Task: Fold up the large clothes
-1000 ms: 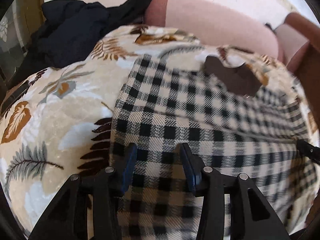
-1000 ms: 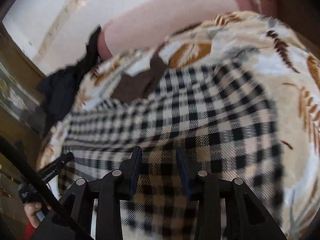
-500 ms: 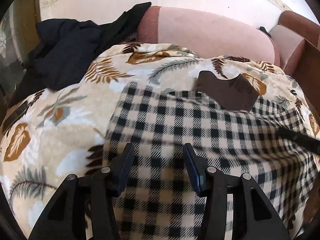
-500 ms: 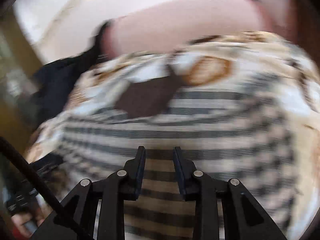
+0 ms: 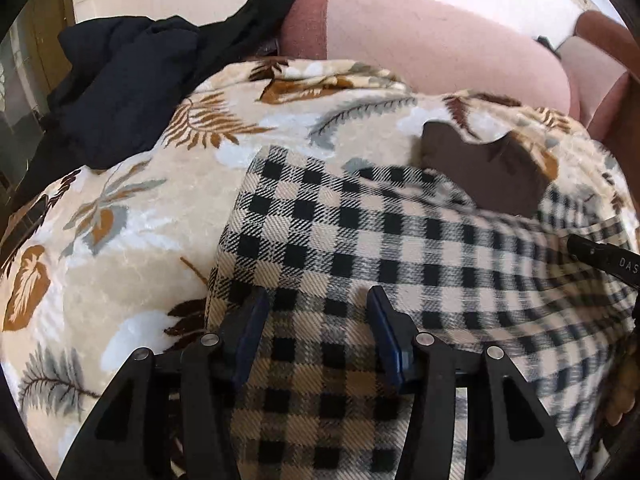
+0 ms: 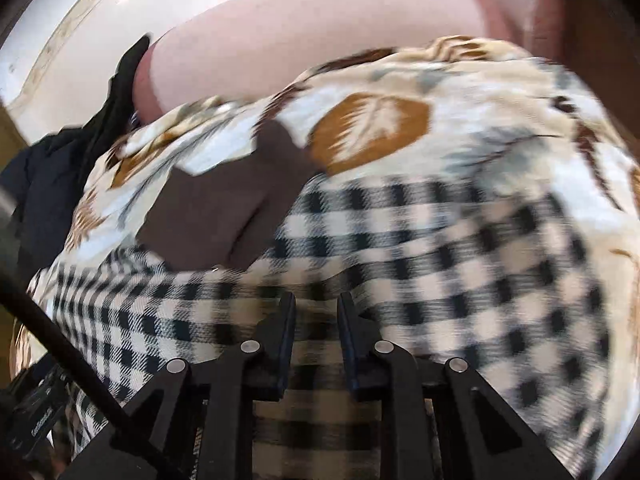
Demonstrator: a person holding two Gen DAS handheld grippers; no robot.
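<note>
A black-and-cream checked garment with a dark brown collar lies spread on a leaf-print blanket. My left gripper is open, its fingers straddling the checked cloth near the garment's left edge. My right gripper hovers over the same garment just below the brown collar, jaws narrowly apart with cloth between them; the view is blurred. The right gripper's tip shows at the left view's right edge.
A black garment is heaped at the back left on the blanket. A pink sofa backrest runs behind, with a brown armrest at right. A black cable crosses the right view's lower left.
Both grippers have moved forward over the checked garment toward the collar. The right gripper's jaws have narrowed, and its view has tilted and stays blurred.
</note>
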